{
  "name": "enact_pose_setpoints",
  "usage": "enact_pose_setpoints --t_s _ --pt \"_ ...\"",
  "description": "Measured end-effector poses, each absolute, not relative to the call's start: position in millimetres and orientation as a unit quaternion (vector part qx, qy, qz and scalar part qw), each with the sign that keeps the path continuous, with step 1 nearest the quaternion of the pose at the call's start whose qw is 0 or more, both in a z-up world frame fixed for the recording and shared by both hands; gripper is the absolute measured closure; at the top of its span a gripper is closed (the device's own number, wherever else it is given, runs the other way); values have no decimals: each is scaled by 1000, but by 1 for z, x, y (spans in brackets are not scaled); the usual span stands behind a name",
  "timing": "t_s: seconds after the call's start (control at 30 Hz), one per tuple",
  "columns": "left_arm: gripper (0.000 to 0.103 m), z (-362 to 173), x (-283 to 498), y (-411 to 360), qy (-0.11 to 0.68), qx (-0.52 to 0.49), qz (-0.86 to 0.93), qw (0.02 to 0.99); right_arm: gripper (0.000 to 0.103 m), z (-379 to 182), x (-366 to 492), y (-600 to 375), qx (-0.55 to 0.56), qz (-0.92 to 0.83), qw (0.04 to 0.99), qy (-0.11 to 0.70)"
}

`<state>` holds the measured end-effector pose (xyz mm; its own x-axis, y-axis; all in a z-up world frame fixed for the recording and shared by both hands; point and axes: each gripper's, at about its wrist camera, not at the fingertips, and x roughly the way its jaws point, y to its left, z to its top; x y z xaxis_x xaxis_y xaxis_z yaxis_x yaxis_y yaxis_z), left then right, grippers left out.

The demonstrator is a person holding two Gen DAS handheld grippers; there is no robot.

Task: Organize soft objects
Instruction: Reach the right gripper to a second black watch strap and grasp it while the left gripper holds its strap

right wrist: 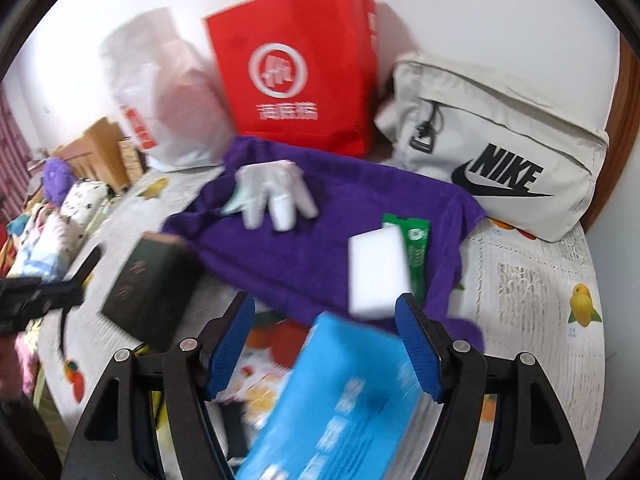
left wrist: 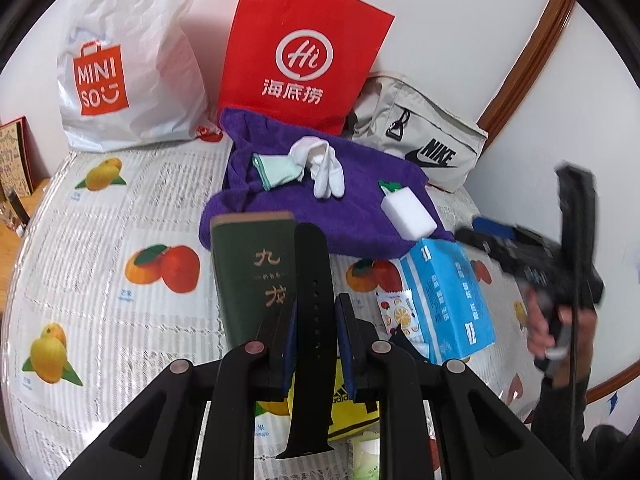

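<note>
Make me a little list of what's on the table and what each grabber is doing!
left gripper: shut on black watch strap
right gripper: open, nothing gripped
on purple towel: white sock, white sponge
beside towel: green box, blue tissue pack
at back: red paper bag, Nike bag

Crowded middle, open cloth at nine o'clock

Bags wall off twelve o'clock — red paper bag [left wrist: 304, 52], white plastic bag [left wrist: 132, 68], grey pouch [left wrist: 424, 136]; purple towel [left wrist: 320, 200], green box [left wrist: 252, 276] and blue tissue pack [left wrist: 444, 296] fill centre — fruit-print tablecloth [left wrist: 100, 264] lies bare.
</note>
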<state>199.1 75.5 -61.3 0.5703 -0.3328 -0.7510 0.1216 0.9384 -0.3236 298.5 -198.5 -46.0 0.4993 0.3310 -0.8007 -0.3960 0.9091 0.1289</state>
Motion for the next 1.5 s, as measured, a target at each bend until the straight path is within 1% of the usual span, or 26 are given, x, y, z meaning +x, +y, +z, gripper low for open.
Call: enact_pose_setpoints --t_s 0.23,0.43,0.7,1.0,1.07,1.13,1.17,1.23,1.5 --pt "85 -51 204 77 434 -119 -129 884 31 -36 243 -183 -64 243 863 439" --pt "85 -45 209 73 425 -111 -124 890 31 -36 204 -175 -44 276 855 437" --pt "85 -42 223 75 419 -115 -128 892 31 -50 169 -165 -21 297 846 442" --pt "85 -50 255 72 427 -112 -136 887 31 -80 150 -168 -26 261 845 466" --pt "85 -52 262 72 427 -113 -140 886 36 -89 150 -171 -23 251 843 475" --pt "85 -54 271 71 429 -114 -142 885 44 -97 148 -172 -23 243 842 481" --pt "85 -55 274 71 430 -113 -143 884 46 -102 149 -173 -21 238 839 490" --pt "85 -57 283 70 432 -111 -145 883 54 -111 148 -173 -20 228 834 502" --pt "85 -58 313 66 436 -109 -153 880 55 -131 150 -177 -4 196 839 508"
